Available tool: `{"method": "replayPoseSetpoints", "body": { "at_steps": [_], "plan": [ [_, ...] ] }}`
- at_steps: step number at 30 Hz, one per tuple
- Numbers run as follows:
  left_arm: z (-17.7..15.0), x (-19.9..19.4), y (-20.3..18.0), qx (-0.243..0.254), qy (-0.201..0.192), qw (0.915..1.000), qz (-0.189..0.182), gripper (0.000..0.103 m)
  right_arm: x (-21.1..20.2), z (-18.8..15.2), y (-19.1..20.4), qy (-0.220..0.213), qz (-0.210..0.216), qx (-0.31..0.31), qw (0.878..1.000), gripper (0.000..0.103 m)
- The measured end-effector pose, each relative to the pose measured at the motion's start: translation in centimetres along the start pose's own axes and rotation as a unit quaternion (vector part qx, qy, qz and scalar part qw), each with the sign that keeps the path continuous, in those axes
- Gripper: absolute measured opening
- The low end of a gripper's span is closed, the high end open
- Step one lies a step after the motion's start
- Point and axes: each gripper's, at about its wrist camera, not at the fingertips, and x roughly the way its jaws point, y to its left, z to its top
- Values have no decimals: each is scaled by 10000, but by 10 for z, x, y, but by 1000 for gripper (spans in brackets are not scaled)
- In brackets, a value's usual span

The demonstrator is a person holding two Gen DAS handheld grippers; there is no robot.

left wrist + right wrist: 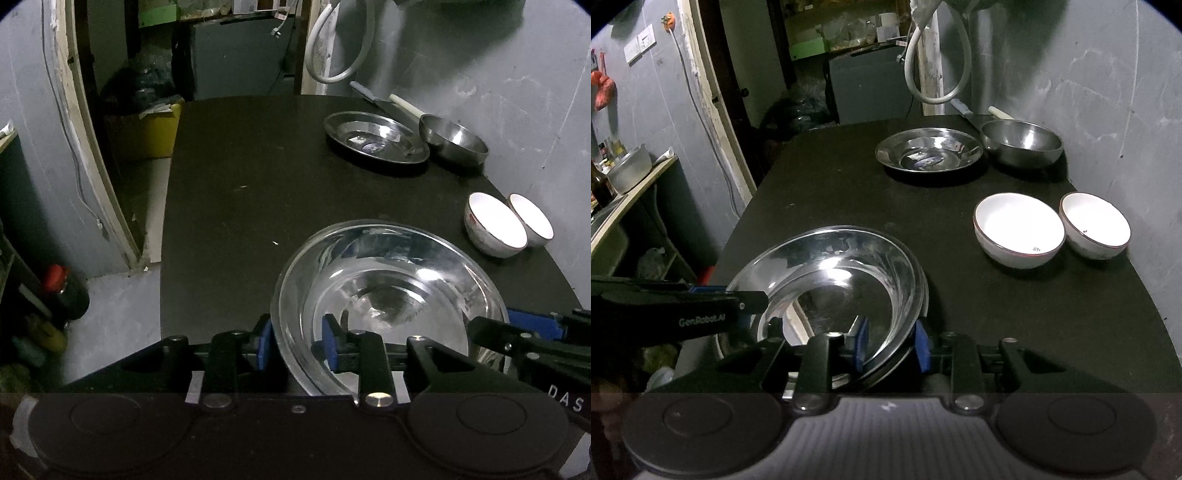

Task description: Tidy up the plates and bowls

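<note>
A wide shiny steel plate (388, 280) (842, 269) is held tilted over the near end of the black table (240, 206) (849, 199). My left gripper (297, 341) is shut on its left rim. My right gripper (892, 345) is shut on its right rim, where a double edge shows. Each gripper appears in the other's view: the right one (532, 332) and the left one (753, 299). At the back right lie a second steel plate (375, 142) (929, 149) and a steel bowl (452, 142) (1021, 142). Two white bowls (495, 225) (1019, 229) sit side by side on the right.
A knife (369, 94) and a white-handled tool (406, 107) lie behind the steel bowl. A grey wall runs along the table's right side, with a hose loop (938, 55) hanging on it. A doorway and a yellow bin (155, 129) are on the left.
</note>
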Motion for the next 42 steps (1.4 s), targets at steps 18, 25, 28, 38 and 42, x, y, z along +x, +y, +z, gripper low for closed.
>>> {"method": "replayPoseSetpoints", "body": {
  "at_steps": [18, 25, 28, 38, 42],
  "plan": [
    [16, -6, 11, -406, -150, 9991, 34, 91, -4, 7, -4, -63, 175, -80, 9998, 81],
    [65, 13, 19, -681, -405, 9969, -15, 102, 2, 50, -28, -446, 181, 43, 9988, 102],
    [95, 35, 17, -714, -487, 9963, 5, 102, 17, 77, -43, -575, 147, 130, 9981, 103],
    [182, 122, -2, -824, -641, 9945, -7, 102, 96, 152, -98, -680, 103, 864, 9939, 103],
    [205, 155, -7, -792, -591, 9951, -9, 102, 126, 160, -108, -615, 130, 1108, 9918, 102]
  ]
}}
